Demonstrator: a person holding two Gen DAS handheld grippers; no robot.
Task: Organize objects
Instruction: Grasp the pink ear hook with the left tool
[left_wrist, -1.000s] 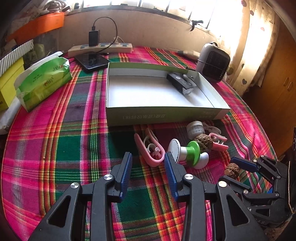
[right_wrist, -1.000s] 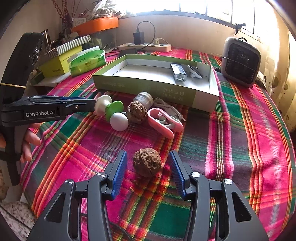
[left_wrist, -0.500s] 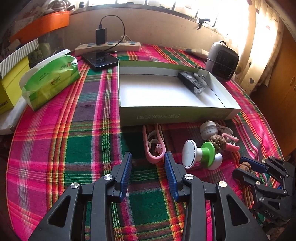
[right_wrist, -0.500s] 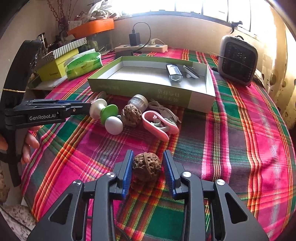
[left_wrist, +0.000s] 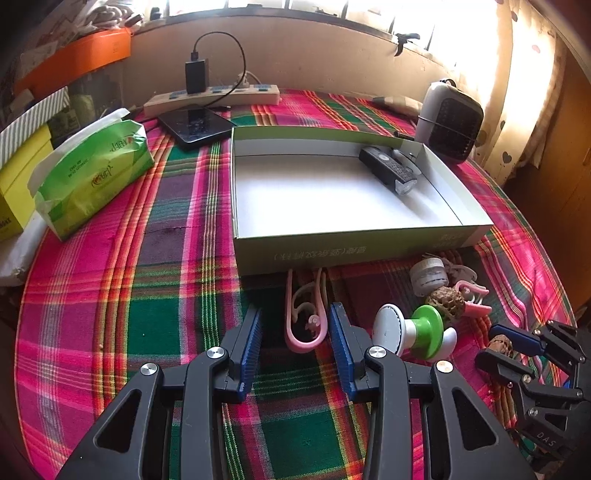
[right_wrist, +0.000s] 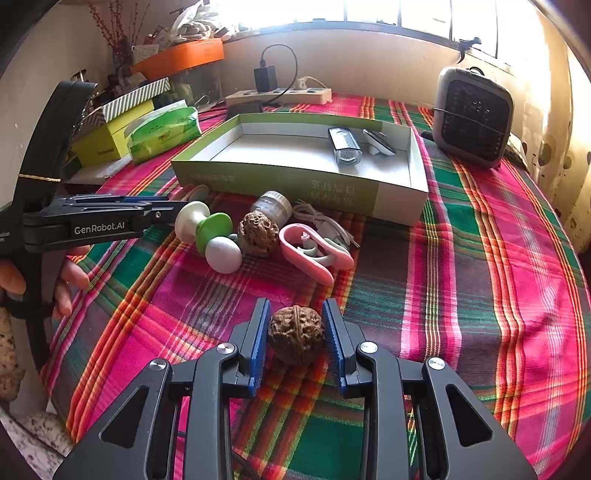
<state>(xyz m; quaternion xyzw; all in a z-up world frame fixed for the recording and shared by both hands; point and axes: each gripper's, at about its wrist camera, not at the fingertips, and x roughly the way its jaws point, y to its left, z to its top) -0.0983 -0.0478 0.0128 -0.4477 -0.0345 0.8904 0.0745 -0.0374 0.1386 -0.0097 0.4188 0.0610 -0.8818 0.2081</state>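
The left gripper (left_wrist: 294, 334) is hovering with fingers spread, a pink clip (left_wrist: 306, 322) lying between the tips, untouched. Right of them, a green-and-white roller (left_wrist: 415, 334) is resting on the plaid tablecloth (left_wrist: 110, 295). The right gripper (right_wrist: 295, 332), its jaws having just been closing, is pinching a walnut (right_wrist: 296, 334); the open box (right_wrist: 280, 182) is sitting well beyond its fingertips.

Pretty bright room, sun is blasting in through the window (right_wrist: 373, 14) along the back, so the glass is blown out white. Below it runs a plain beige wall (left_wrist: 314, 55). On the right hangs a pale curtain (left_wrist: 524, 92) with little heart shapes. The round worktop wears a loud pink, green and orange plaid cloth (right_wrist: 498, 277). Dark wooden furniture (left_wrist: 569, 177) stands beyond the curtain.
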